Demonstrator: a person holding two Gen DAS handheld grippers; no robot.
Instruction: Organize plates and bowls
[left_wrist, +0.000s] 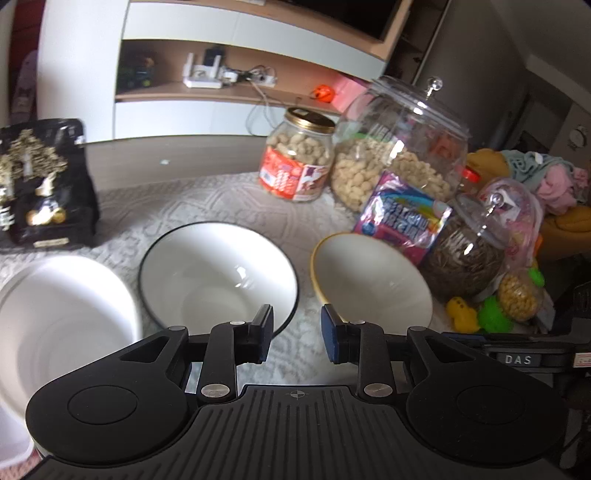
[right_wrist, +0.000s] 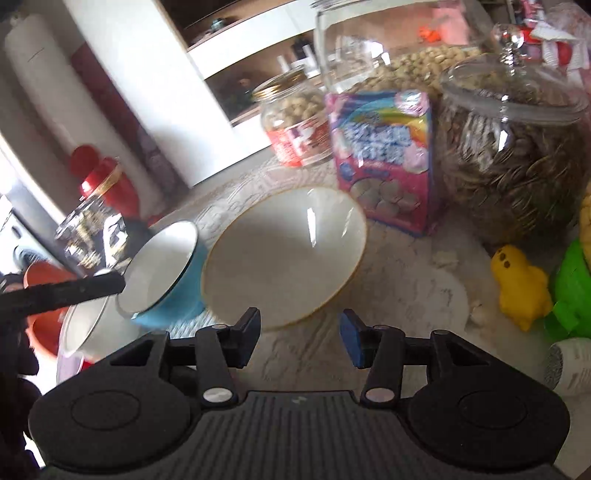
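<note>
The left gripper (left_wrist: 297, 334) hung over the patterned tablecloth (left_wrist: 192, 195) with its jaws partly apart and nothing between them. Its left fingertip overlapped the near rim of the black-rimmed bowl (left_wrist: 218, 273); its right fingertip sat at the near edge of the yellow-rimmed bowl (left_wrist: 373, 280). A strip of bare cloth ran between those two bowls, straight ahead of the jaws. A large white bowl (left_wrist: 62, 325) filled the left side, its rim just beside the black-rimmed one. A black snack bag (left_wrist: 44, 184) stood behind it near the table's far left edge.

The right gripper (right_wrist: 300, 338) also stood partly open and empty, above the cloth. In its view the yellow-rimmed bowl (right_wrist: 284, 254) lay just ahead of the left fingertip, and a blue bowl (right_wrist: 166, 273) leaned tilted against its left side. Open cloth showed ahead of the right fingertip.

The far side was crowded: a gold-lidded peanut jar (left_wrist: 297, 158), a big glass jar of nuts (left_wrist: 399, 147), a pink sweets packet (right_wrist: 384, 162) just behind the yellow-rimmed bowl, and a seed jar (right_wrist: 513, 147). A yellow toy (right_wrist: 522, 288) and a green toy (right_wrist: 572, 291) closed the right edge.
</note>
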